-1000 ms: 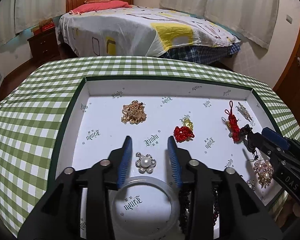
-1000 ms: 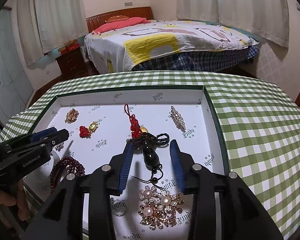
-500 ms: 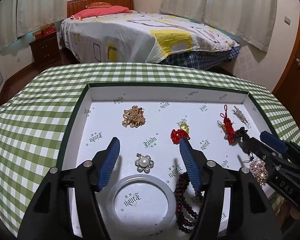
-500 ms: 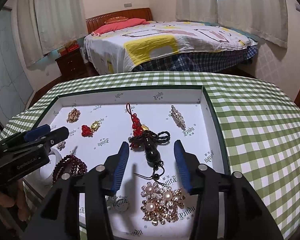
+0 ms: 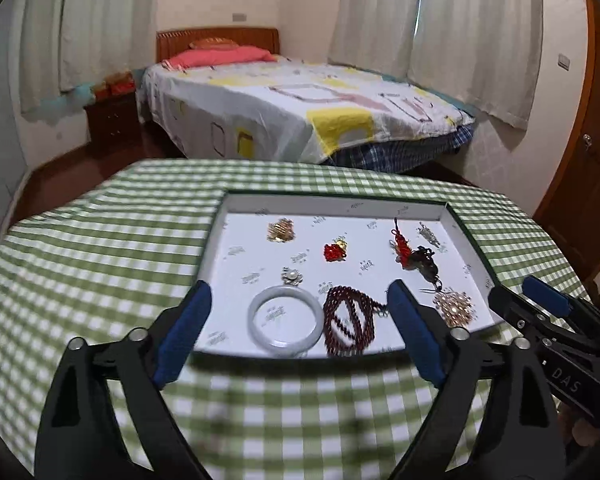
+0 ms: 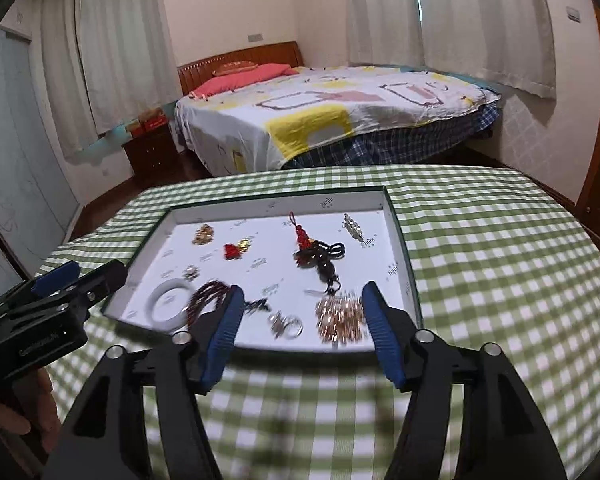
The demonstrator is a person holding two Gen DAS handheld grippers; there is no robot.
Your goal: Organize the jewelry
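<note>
**Jewelry lay in the shallow tray, both grippers empty above its near edge**

A shallow white tray [image 5: 466, 236] with a dark green rim stood on the green checked tablecloth [image 5: 100, 248]. All the jewelry was inside it. Along the far side lay a gold cluster [image 5: 281, 230], a small red and gold charm [image 5: 335, 250], a red knotted tassel [image 5: 401, 242] and a silver brooch [image 5: 429, 234]. A black cord pendant [image 5: 425, 264] lay touching the tassel's lower end. Nearer lay a pearl flower brooch [image 5: 291, 276], and just below it a white bangle [image 5: 285, 322]. A dark red bead bracelet [image 5: 349, 318] lay beside the bangle, on its right. A large pearl and gold brooch [image 5: 454, 306] sat in the near right corner.

The left gripper [image 5: 299, 332] hung over the near edge of the tray. Its jaws were opening, and nothing was gripped between them. The right gripper [image 6: 302, 332] was also opening, with its pads free of everything.

The right wrist view showed a silver ring [image 6: 287, 325] near the tray's front edge, between the bracelet and the large brooch; the left view did not show it clearly. It also showed part of a hand [image 6: 24, 416] under the left gripper. The left wrist view showed the bangle whole, while the other view was blurred there.
</note>
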